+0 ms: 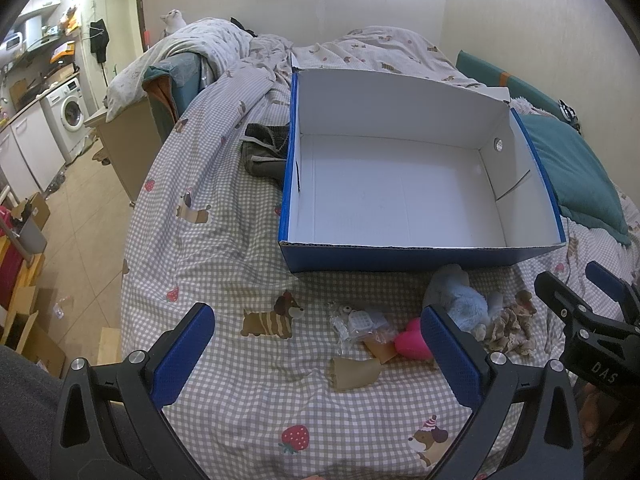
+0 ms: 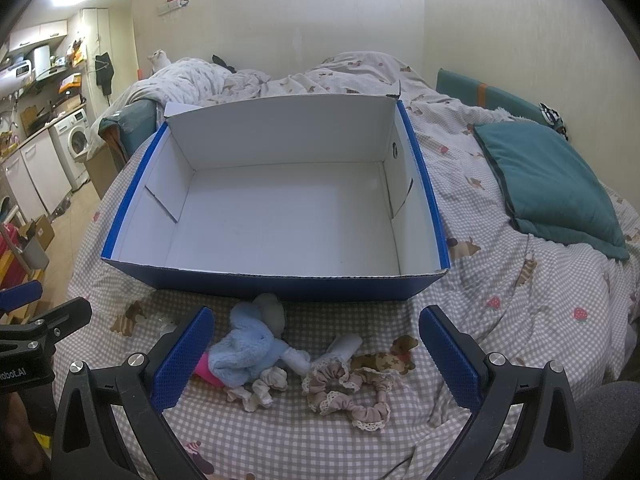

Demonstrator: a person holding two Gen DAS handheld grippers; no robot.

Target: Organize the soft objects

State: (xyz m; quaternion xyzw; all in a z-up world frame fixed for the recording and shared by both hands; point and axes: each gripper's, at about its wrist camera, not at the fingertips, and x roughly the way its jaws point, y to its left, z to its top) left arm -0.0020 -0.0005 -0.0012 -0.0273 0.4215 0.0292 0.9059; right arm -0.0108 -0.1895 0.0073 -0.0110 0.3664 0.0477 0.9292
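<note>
An open blue cardboard box (image 1: 400,258) (image 2: 280,284) with a white, empty inside stands on the checked bed cover. In front of it lie a light blue plush toy (image 1: 466,300) (image 2: 248,346), a pink soft heart (image 1: 412,340) (image 2: 204,368), beige lace scrunchies (image 1: 510,330) (image 2: 340,388), a tan fabric piece (image 1: 354,372) and a small clear packet (image 1: 354,320). My left gripper (image 1: 316,344) is open and empty above the cover, near the packet and tan piece. My right gripper (image 2: 316,344) is open and empty above the plush toy and scrunchies.
A teal cushion (image 2: 552,176) lies right of the box. A dark garment (image 1: 264,152) lies at the box's left side. A rumpled duvet (image 1: 248,48) is behind. The bed's left edge drops to a tiled floor (image 1: 80,216) with cardboard boxes and a washing machine (image 1: 70,116).
</note>
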